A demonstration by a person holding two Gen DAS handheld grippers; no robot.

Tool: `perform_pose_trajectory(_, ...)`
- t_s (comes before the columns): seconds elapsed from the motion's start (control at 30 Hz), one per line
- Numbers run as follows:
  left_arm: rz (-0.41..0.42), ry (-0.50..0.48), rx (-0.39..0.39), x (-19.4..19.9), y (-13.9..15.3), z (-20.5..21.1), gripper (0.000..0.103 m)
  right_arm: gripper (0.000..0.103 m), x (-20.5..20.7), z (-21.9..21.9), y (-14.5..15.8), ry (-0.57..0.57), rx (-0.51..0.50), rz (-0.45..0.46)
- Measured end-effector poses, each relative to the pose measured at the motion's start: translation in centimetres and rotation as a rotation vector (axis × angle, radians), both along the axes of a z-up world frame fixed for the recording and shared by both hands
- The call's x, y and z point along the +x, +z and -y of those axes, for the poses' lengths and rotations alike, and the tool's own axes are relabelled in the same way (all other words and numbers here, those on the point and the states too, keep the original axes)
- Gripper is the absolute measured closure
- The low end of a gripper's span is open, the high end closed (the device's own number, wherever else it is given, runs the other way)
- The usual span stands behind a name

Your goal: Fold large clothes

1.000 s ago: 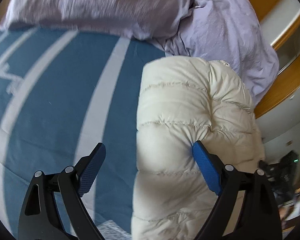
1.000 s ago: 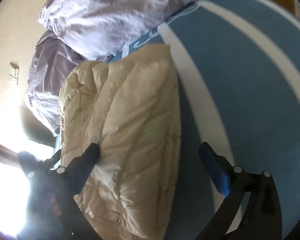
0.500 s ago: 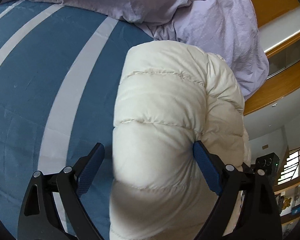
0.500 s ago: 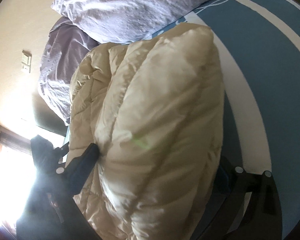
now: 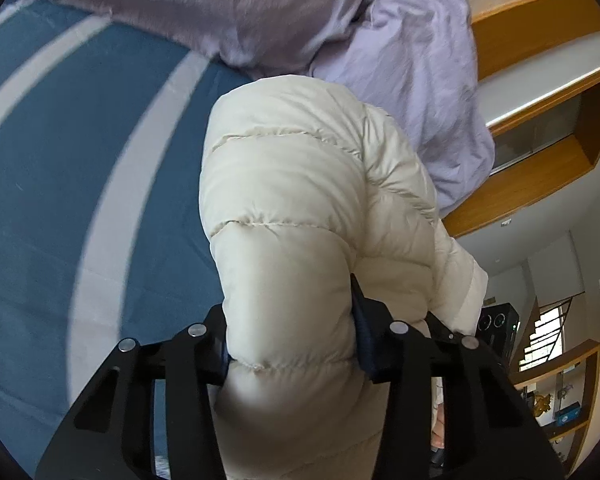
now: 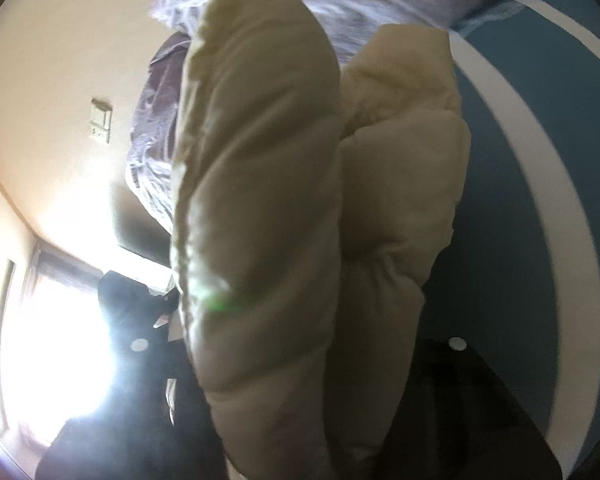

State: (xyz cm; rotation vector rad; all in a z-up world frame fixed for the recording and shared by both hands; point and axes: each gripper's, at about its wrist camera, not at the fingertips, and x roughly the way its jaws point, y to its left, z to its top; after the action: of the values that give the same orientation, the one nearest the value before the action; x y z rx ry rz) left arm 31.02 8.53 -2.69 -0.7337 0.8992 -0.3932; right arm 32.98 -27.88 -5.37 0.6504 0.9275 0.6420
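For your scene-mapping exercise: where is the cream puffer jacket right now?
In both wrist views the cream puffer jacket bulges centrally, pinched in the left tongs, above the blue striped bedspread.

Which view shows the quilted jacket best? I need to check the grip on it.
The left wrist view: the cream puffer jacket is sharp and well lit, with the left gripper clamped around a fold. The right wrist view shows the jacket blurred, backlit and filling the frame, hiding the right gripper's fingers.
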Motion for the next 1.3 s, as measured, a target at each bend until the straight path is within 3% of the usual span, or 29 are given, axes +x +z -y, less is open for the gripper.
perform_pose_trajectory(0.2, 0.047, 0.074, -0.012, -0.3, 1.7, -4.2, 0.057, 0.071, 3.0, -4.7, 2.1, 0.062, -0.023, 0.061)
perform_pose_trajectory(0.53, 0.061, 0.183, 0.081, 0.7, 1.8, -9.8, 0.057, 0.07, 7.8, -10.7, 1.8, 0.127, -0.096, 0.093)
perform_pose_trajectory(0.63, 0.056, 0.194, 0.113, 1.1, 1.3, -10.0, 0.056, 0.06, 7.6, -10.6, 1.7, 0.095, -0.133, 0.095)
perform_pose_trajectory(0.7, 0.053, 0.201, 0.131, 1.2, 0.9, -10.2, 0.051, 0.048, 6.7, -9.8, 1.7, 0.061, -0.158, 0.097)
perform_pose_trajectory(0.8, 0.057, 0.219, 0.175, 1.1, 1.0, -10.1, 0.045, 0.039, 5.2, -7.6, 2.2, -0.026, -0.205, 0.12)
perform_pose_trajectory(0.9, 0.059, 0.254, 0.231, 1.0, 1.7, -10.1, 0.039, 0.035, 3.4, -5.5, 4.3, -0.131, -0.287, 0.179)
perform_pose_trajectory(1.03, 0.09, 0.31, 0.318, 0.2, 3.2, -9.8, 0.038, 0.035, 1.5, -6.0, 7.2, -0.199, -0.414, 0.286)
perform_pose_trajectory(1.17, 0.177, 0.339, 0.49, -0.2, 5.5, -7.2, 0.027, 0.035, 0.9, -10.3, 8.9, -0.178, -0.544, 0.408)
perform_pose_trajectory(1.3, 0.226, 0.34, 0.625, 0.2, 6.4, -4.9, 0.026, 0.036, 0.7, -15.2, 8.8, -0.15, -0.673, 0.507)
